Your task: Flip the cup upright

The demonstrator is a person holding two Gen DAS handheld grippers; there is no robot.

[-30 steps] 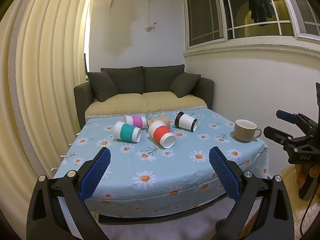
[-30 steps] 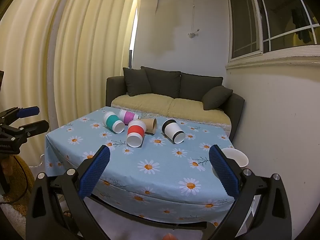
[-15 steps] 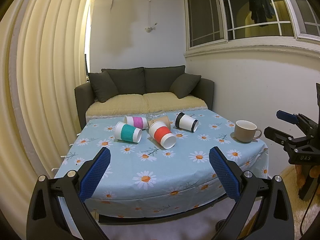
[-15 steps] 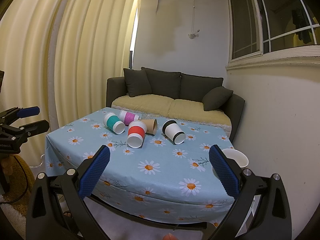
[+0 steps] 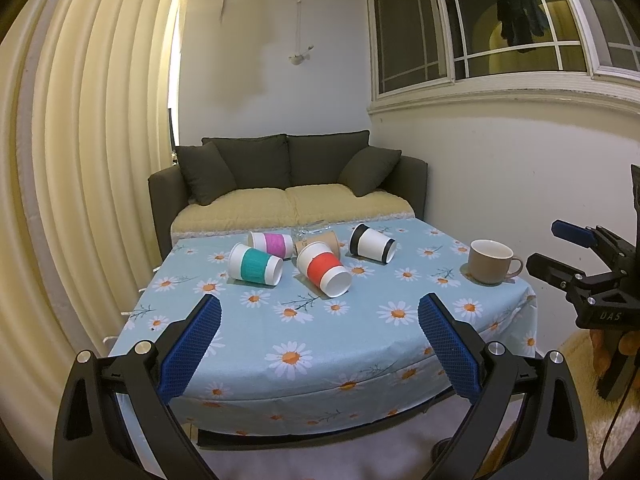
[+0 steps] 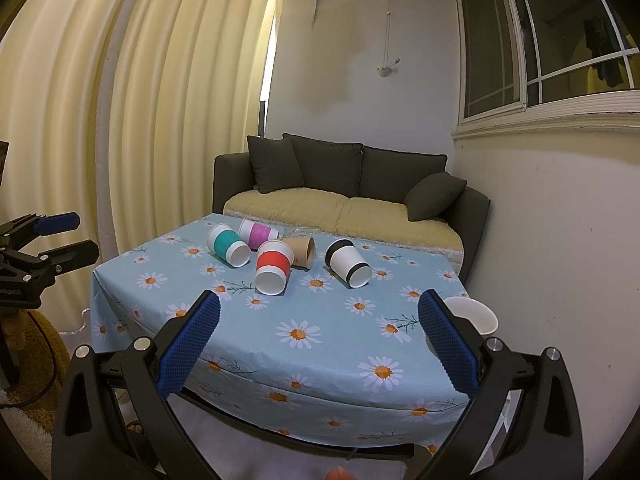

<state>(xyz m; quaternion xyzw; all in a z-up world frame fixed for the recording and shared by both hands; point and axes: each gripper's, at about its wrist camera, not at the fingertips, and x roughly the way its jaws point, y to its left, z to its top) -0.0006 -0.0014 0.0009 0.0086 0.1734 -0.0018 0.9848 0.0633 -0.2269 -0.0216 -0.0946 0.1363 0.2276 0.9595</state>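
Note:
Several paper cups lie on their sides on the daisy-print table [image 5: 360,340]: a teal-sleeved cup [image 5: 256,266] [image 6: 228,245], a pink-sleeved cup [image 5: 271,243] [image 6: 257,233], a red-sleeved cup [image 5: 325,274] [image 6: 272,267], a plain brown cup [image 5: 320,239] [image 6: 301,251] and a black-banded white cup [image 5: 373,243] [image 6: 348,263]. My left gripper [image 5: 320,344] is open and empty, short of the table's near edge. My right gripper [image 6: 320,342] is open and empty, also short of the table's near edge.
A beige mug [image 5: 491,261] [image 6: 472,314] stands upright near the table's right edge. A dark sofa [image 5: 288,192] sits behind the table. Curtains [image 5: 80,160] hang on the left, a wall with a window on the right. Each gripper shows at the edge of the other's view.
Both views have shifted very slightly; the cups and mug have not moved. Both grippers stay open.

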